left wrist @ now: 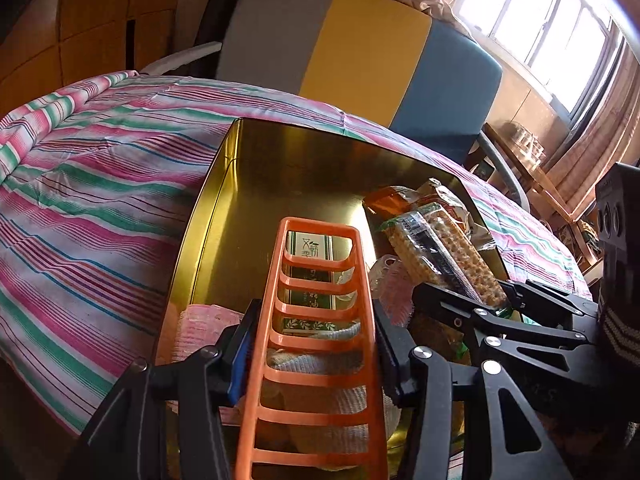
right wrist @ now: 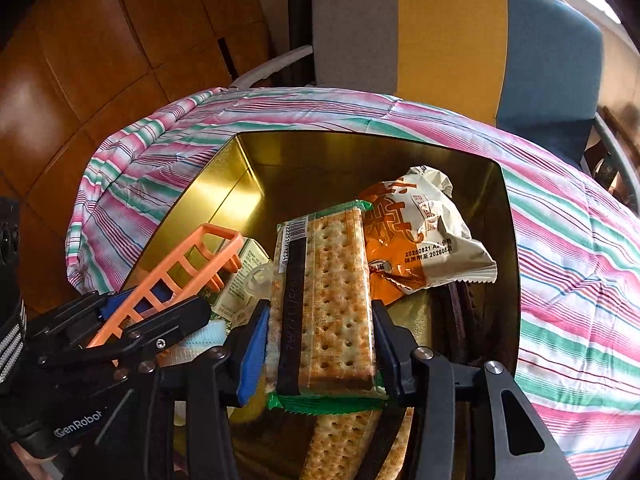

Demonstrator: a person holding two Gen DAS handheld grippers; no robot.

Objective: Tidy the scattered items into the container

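You hold both loads over the gold tin (left wrist: 224, 200), so the chief risk now is a careless release. Your left gripper (left wrist: 316, 344) is clamped across the orange plastic rack (left wrist: 316, 320), its pads pressing on the two long side rails. The rack is an open ladder of thin bars; squeeze harder and it may flex or spring out sideways. It also juts well ahead of the fingers, so if you let go while it is tilted, its far end could catch on the green tea box (left wrist: 310, 276) or the folded cloths (left wrist: 320, 364) beneath and tip it against the tin's wall rather than flat.

Your right gripper (right wrist: 320, 344) grips a cracker packet (right wrist: 328, 296) by its long edges, directly above another packet of crackers (right wrist: 344, 440) and just beside the orange-and-white snack bag (right wrist: 424, 240) already lying in the tin. Crackers are brittle, so any extra pressure could snap them inside the wrapper. The film is slick, too, and the packet may slide out before you mean it to.

The two grippers sit close together, the right one's linkage near your left fingers in the left wrist view; opening both at once could knock rack against packet.

Both hands angle steeply downward into the tin, side by side, the left over the near-left part and the right over the middle. The tin rests on a striped bedcover (right wrist: 580, 280), a soft footing that may let it shift if you press down.
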